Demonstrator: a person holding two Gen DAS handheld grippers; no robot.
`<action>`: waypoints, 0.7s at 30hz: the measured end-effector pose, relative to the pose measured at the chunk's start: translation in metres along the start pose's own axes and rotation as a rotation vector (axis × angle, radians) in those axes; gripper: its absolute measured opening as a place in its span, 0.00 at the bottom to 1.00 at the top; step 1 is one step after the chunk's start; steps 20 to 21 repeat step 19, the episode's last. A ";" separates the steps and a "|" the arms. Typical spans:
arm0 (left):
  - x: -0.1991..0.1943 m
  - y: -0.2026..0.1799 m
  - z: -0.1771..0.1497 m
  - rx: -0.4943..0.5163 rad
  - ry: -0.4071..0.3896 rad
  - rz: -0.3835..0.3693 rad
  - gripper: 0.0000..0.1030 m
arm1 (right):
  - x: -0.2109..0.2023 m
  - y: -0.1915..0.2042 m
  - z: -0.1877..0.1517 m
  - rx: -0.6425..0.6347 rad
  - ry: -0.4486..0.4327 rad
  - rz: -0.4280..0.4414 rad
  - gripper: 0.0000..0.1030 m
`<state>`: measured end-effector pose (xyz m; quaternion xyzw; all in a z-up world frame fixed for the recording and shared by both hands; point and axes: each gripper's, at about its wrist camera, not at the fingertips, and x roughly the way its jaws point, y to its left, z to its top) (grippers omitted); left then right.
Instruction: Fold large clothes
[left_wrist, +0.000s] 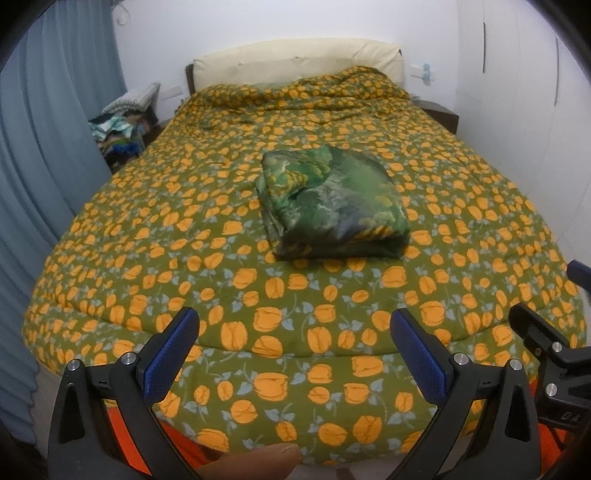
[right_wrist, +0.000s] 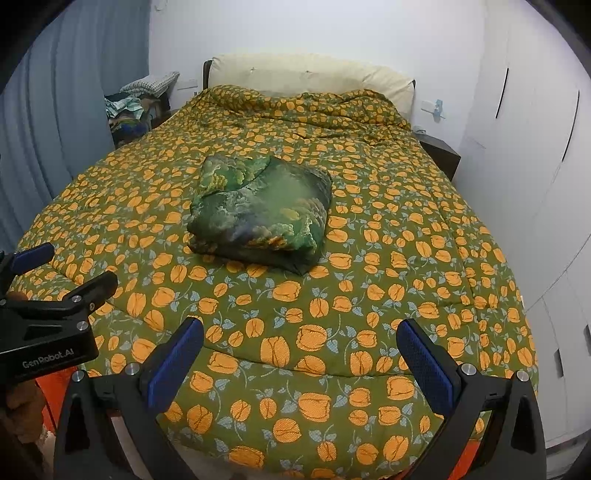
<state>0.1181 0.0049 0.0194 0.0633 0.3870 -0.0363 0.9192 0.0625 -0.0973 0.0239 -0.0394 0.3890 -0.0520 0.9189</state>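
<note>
Nearest of all, the left gripper (left_wrist: 291, 332) hangs over the foot edge of the bed, its blue-padded fingers (left_wrist: 168, 356) spread wide with only the quilt showing between them. Beside it the right gripper (right_wrist: 301, 341) takes the same pose: level, aimed up the bed toward the headboard, jaws wide apart and gripping nothing. Each shows in the other's view at the side, so the two sit close together and roughly parallel. A fingertip (left_wrist: 258, 459) of the person's hand pokes in at the bottom of the left wrist view.

Beyond the grippers, the green quilt (right_wrist: 369, 295) with orange flowers covers the whole bed. Near its middle, well apart from both grippers, lies the folded garment (left_wrist: 330, 206), a thick, roughly rectangular green printed bundle. Its long axis runs up the bed, slightly turned, with a thick rounded folded edge facing the grippers and looser layers showing along its left side. It rests flat on the quilt.

Farther back, the quilt bunches against a cream headboard (right_wrist: 310, 79). A heap of clothes (left_wrist: 123, 123) sits on a stand to the left beside the blue curtain (left_wrist: 48, 166), and white wardrobe doors (right_wrist: 535, 147) line the right.
</note>
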 end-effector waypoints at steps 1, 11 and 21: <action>0.000 0.000 0.000 -0.002 0.001 0.000 1.00 | 0.000 0.000 0.000 0.000 0.000 0.000 1.00; 0.003 0.000 -0.001 -0.011 0.002 0.007 1.00 | 0.000 -0.001 0.000 0.000 0.003 0.000 1.00; -0.001 -0.001 -0.003 -0.011 -0.027 -0.001 1.00 | 0.001 -0.003 0.001 0.003 0.007 0.002 1.00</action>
